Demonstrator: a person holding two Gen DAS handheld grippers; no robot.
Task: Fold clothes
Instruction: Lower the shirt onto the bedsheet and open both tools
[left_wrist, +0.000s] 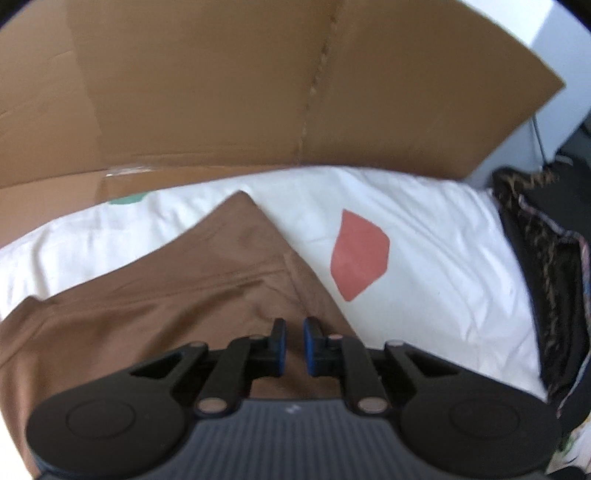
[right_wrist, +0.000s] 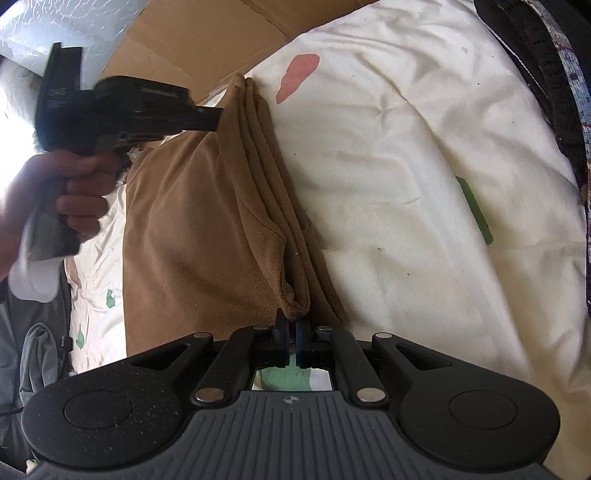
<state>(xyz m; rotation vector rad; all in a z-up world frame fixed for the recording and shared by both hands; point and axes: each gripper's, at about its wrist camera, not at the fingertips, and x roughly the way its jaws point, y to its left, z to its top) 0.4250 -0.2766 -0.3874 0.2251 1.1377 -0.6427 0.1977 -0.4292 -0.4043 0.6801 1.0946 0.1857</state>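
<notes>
Garment (right_wrist: 192, 229), brown, folded, on white duvet (right_wrist: 424, 184) near cardboard (left_wrist: 221, 92); right gripper (right_wrist: 291, 341) clamped on its corner; left gripper (left_wrist: 294, 345) slightly apart, empty.

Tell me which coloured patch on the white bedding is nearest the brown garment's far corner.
The red patch, just right of the brown garment; the green patch sits further left by the cardboard.

We see soft daylight across both views. In the right wrist view, glare washes out the upper left corner, and the left hand-held gripper (right_wrist: 218, 118) there is smeared by motion blur. The left wrist view is slightly soft. Fisheye bending curves and darkens the edges.
</notes>
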